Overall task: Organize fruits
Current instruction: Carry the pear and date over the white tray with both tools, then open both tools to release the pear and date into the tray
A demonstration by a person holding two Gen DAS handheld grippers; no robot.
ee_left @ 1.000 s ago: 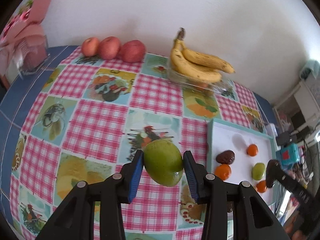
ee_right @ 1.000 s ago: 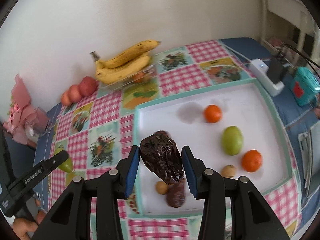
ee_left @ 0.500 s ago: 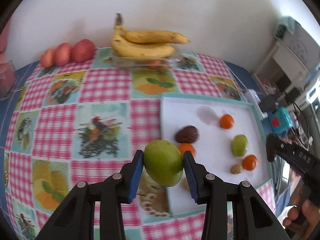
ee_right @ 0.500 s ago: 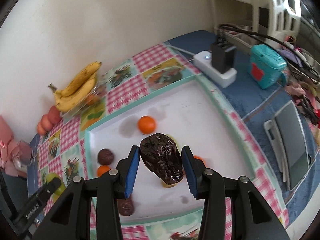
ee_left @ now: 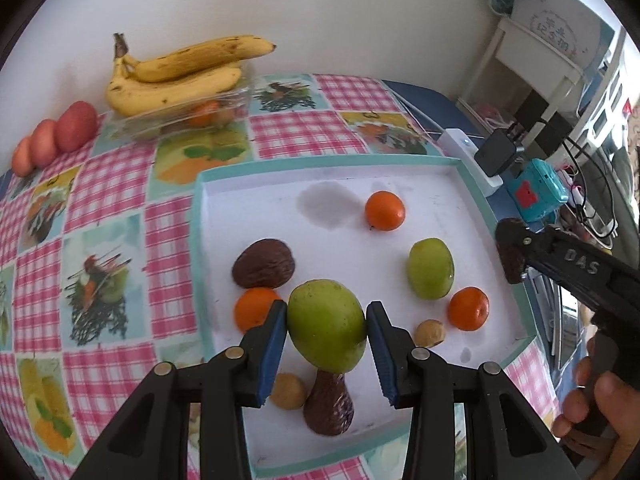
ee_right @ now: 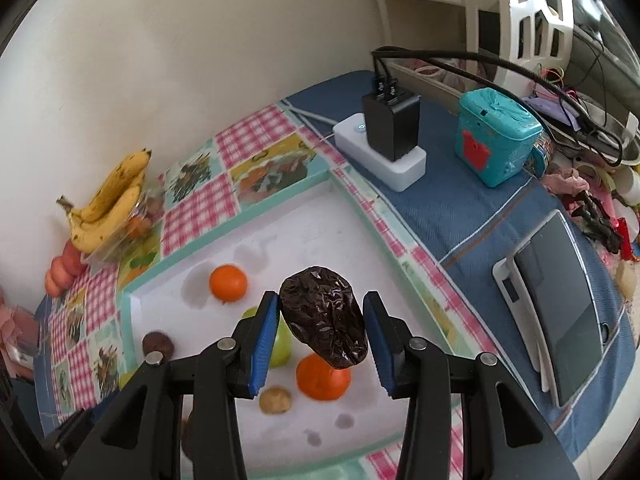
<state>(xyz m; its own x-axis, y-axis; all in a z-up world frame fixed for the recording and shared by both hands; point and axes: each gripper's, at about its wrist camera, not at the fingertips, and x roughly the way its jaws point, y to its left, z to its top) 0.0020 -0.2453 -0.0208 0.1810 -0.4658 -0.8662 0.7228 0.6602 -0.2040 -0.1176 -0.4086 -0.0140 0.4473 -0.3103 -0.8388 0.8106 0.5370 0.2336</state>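
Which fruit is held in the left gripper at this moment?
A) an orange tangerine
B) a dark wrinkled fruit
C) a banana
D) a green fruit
D: the left gripper is shut on a green fruit above the white tray, while the dark wrinkled fruit sits in the right gripper.

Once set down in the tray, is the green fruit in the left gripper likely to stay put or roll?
The smooth, egg-shaped green fruit would probably roll a little on the flat white tray. Its glossy skin looks firm, possibly slippery against the left gripper pads.
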